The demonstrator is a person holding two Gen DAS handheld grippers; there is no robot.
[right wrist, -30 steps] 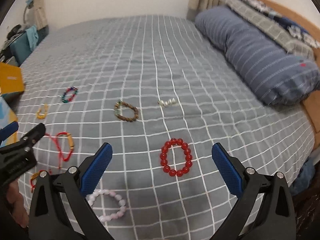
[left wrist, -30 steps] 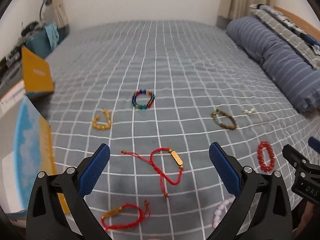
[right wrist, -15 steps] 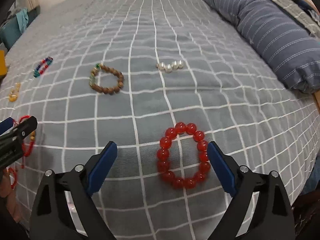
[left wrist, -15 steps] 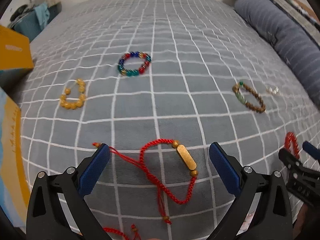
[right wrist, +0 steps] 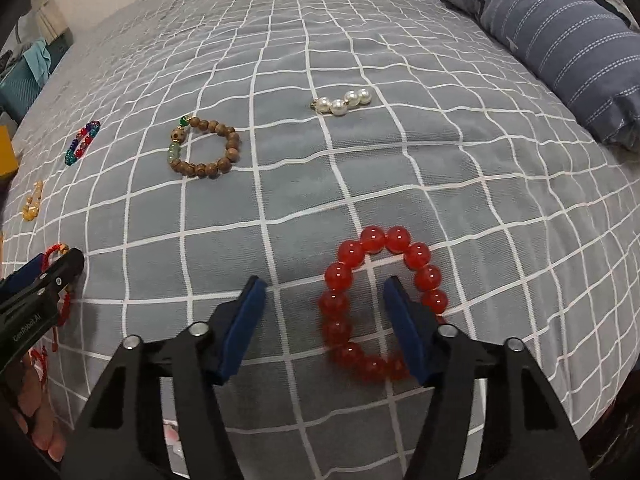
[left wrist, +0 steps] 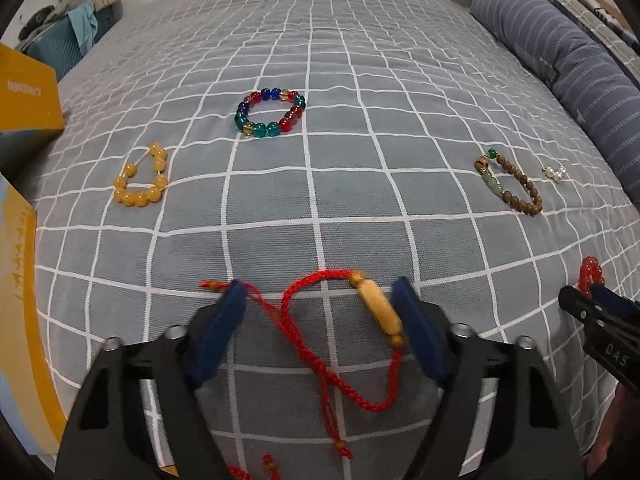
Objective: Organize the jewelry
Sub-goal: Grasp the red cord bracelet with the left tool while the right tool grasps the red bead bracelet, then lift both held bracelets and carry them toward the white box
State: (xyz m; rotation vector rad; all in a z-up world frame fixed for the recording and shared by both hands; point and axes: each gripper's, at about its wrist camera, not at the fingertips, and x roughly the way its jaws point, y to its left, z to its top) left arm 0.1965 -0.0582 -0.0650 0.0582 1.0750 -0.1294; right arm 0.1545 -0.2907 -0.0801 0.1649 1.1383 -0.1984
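Several bracelets lie on the grey checked bedspread [left wrist: 360, 60]. My left gripper [left wrist: 320, 300] is open, low over a red cord bracelet with a gold bar [left wrist: 378, 310], its fingers on either side of the cord loop. My right gripper [right wrist: 324, 296] is open around the left side of a red bead bracelet [right wrist: 380, 304]; the right finger sits inside the ring. Farther off lie a multicoloured bead bracelet [left wrist: 270, 112], a yellow bead bracelet [left wrist: 142, 182], a brown wooden bead bracelet [right wrist: 204, 148] and a short pearl string [right wrist: 342, 102].
A blue striped bolster [right wrist: 560, 32] lies along the bed's right side. An orange box [left wrist: 28, 96] and a blue-and-yellow box edge [left wrist: 20, 300] stand at the left. A second red cord bracelet [left wrist: 248, 470] and a pale pink bead bracelet [right wrist: 170, 436] lie under the grippers.
Both grippers have dropped toward the bed and moved forward. Both have narrowed their jaws: the left around the red cord bracelet, the right around the red bead bracelet's left side.
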